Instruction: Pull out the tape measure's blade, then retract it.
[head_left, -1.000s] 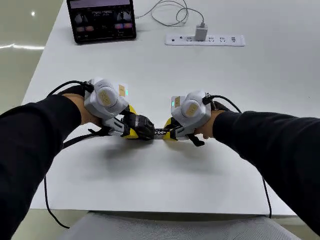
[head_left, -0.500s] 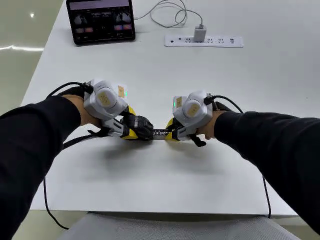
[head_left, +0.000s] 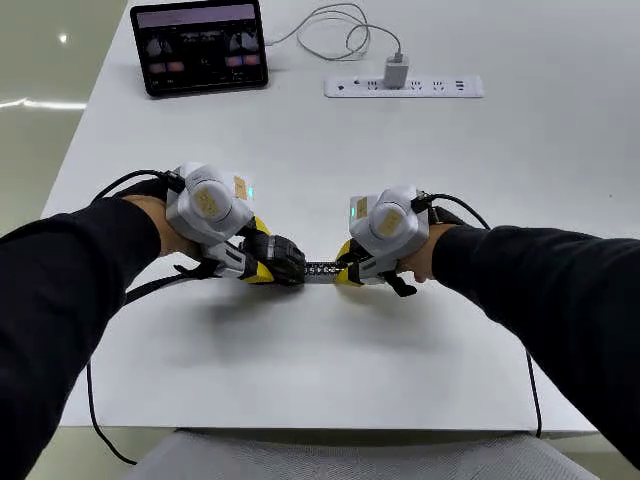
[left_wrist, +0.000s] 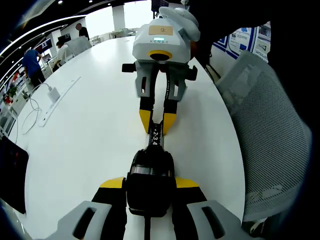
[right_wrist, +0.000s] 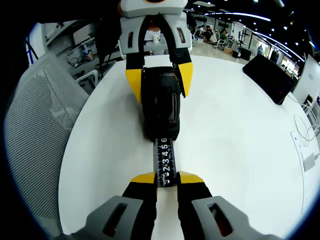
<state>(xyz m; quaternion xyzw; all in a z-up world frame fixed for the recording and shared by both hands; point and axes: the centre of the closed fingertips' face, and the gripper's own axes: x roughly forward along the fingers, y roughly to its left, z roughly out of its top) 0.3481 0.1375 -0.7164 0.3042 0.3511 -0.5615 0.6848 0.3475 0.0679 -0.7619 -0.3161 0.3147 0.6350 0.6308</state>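
Fingers first, head view: the left gripper is clamped around the tape measure case, and the right gripper is pinched narrow on the blade. Both sit low over the white table, near the front edge.

Left gripper view: the yellow-tipped jaws hug the case on both sides. It's chunky, rounded, black and rubbery-looking. The blade runs straight ahead into the right gripper.

Right gripper view: the jaws are closed on the blade's end, a thin, flat dark strip with white numerals up to 6 showing. The left gripper holds the case just beyond.

So I'd say the pull has barely started: only a short stretch is out. Most of the pull and the whole retract are left. The tabletop looks smooth and matte.
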